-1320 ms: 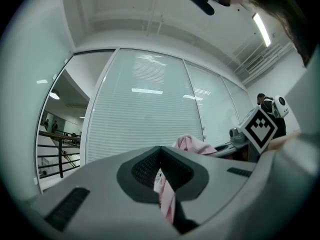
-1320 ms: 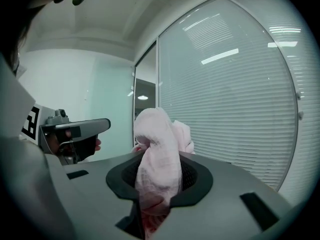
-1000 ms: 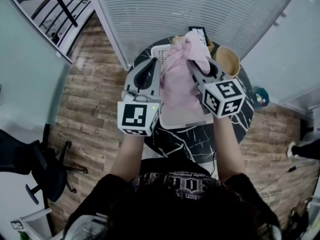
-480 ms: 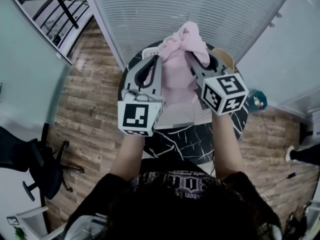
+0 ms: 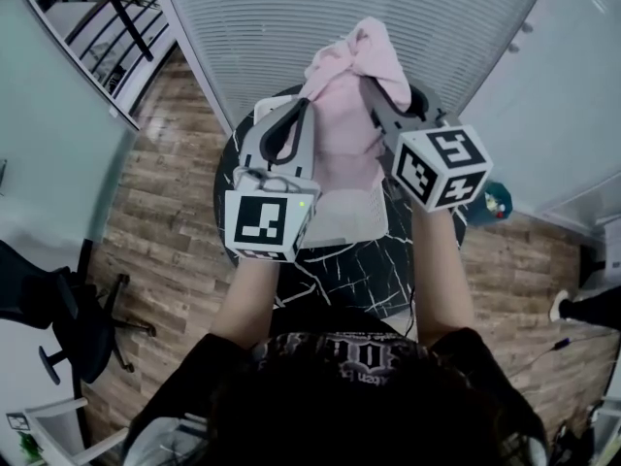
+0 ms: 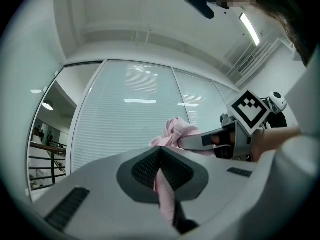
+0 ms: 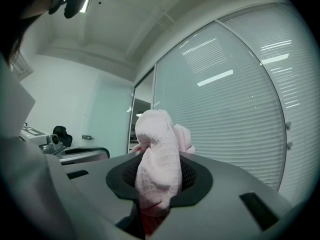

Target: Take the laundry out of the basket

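- Round dark marble table [image 5: 374,272] on a plank wood floor [image 5: 160,212]; a blind-covered glass wall [image 5: 291,17] stands beyond both claws.
- Left claw [image 6: 161,170]: I read its jaws as nearly together, pinched on a thin fold of the pink garment [image 5: 342,129]. The fold runs down between the dark pads [image 6: 142,169] and out below them.
- Right claw [image 7: 159,181]: jaws a little apart, clamped on a thicker bunch of the same garment. The bunch bulges up over its tips and fills the gap between the pads.
- Garment position: strung between the two claws, which sit side by side and close together. The top lump sits just above the right claw's tips, and the rest hangs below both claws.
- White basket [image 5: 351,229]: on the table, beneath the claws and directly under the hanging cloth. From the head view I cannot tell whether the garment's lower edge touches the basket.
- Black office chair [image 5: 58,323] well off to the left claw's outer side, on the floor.
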`<state>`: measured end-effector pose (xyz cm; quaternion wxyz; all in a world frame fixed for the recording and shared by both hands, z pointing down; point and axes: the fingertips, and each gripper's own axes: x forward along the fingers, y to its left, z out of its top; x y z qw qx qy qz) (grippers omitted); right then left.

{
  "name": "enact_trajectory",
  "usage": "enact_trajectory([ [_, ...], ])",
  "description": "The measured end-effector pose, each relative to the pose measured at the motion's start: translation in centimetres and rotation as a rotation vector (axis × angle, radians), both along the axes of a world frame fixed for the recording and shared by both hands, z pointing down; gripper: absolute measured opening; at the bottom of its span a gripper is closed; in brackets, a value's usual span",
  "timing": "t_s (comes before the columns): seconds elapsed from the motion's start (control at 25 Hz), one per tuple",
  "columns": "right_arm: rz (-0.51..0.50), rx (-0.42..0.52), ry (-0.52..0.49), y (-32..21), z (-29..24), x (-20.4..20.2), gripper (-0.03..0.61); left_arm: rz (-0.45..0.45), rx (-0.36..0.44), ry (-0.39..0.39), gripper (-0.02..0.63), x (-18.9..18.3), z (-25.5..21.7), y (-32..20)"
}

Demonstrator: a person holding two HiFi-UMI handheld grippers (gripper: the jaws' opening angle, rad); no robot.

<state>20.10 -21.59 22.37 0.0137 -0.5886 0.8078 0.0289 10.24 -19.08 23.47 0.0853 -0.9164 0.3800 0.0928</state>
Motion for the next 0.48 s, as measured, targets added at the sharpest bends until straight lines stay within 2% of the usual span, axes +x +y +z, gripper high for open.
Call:
enact_trajectory([
  [0.08, -0.002, 0.005, 0.002, 0.2, -0.6, 0.6, 0.109, -0.002, -0.001, 0.006, 0.0, 0.7, -0.6, 0.1],
  [0.36, -0.018, 0.041, -0.007, 0.5, -2.9, 2.9, 0.108, -0.026, 0.083, 0.035, 0.0, 3.1, -4.0, -0.3],
  [0.48, -0.027, 0.054, -0.014, 0.6, -3.6, 3.7, 0.109, -0.033, 0.08, 0.05, 0.0, 3.8, -5.2, -0.5],
])
